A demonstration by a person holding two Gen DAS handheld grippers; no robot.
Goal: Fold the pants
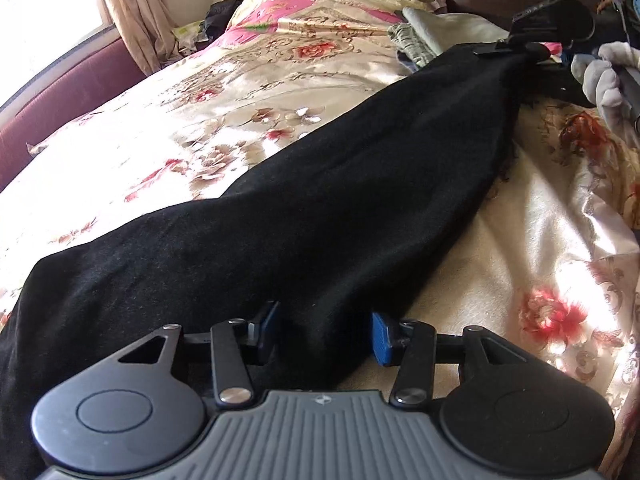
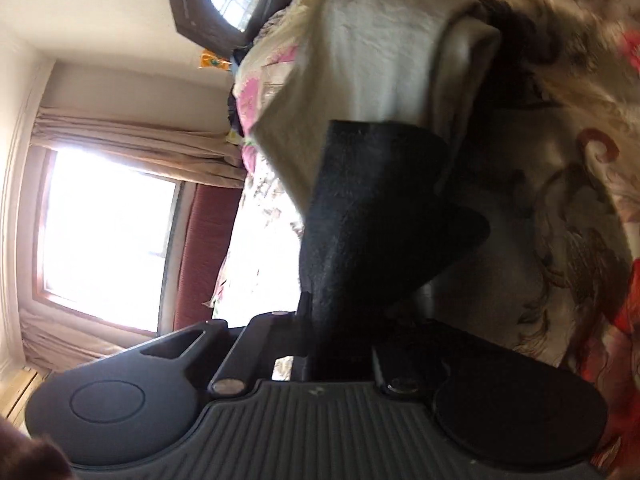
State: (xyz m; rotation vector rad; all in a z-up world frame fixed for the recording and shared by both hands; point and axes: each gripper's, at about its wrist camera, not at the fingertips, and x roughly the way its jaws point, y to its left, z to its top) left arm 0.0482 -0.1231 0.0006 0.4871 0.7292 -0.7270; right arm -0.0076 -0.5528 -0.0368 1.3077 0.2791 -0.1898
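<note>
The pants (image 1: 320,184), black, lie stretched across the bed (image 1: 180,120) in the left wrist view, running from the lower left of the frame up to the upper right. The left tool (image 1: 324,332) sits at the bottom centre with its jaws apart; a fold of the pants lies between the blue pads (image 1: 380,338), and the right pad stands clear of the cloth, so nothing is pinched. At the upper right of that frame the right tool (image 1: 516,46) holds the far end of the pants, lifted a little off the bed, beside a gloved hand (image 1: 600,76).

In the right wrist view, which is rolled sideways, the right tool (image 2: 316,320) is closed on the pants (image 2: 372,208), whose cloth rises from the jaws through the middle of the frame. A pale folded cloth (image 2: 380,60) lies above it. A window (image 2: 104,236) glows at the left.

No brand name or writing can be read; a small emblem on each tool's grey body is too tiny to make out.
</note>
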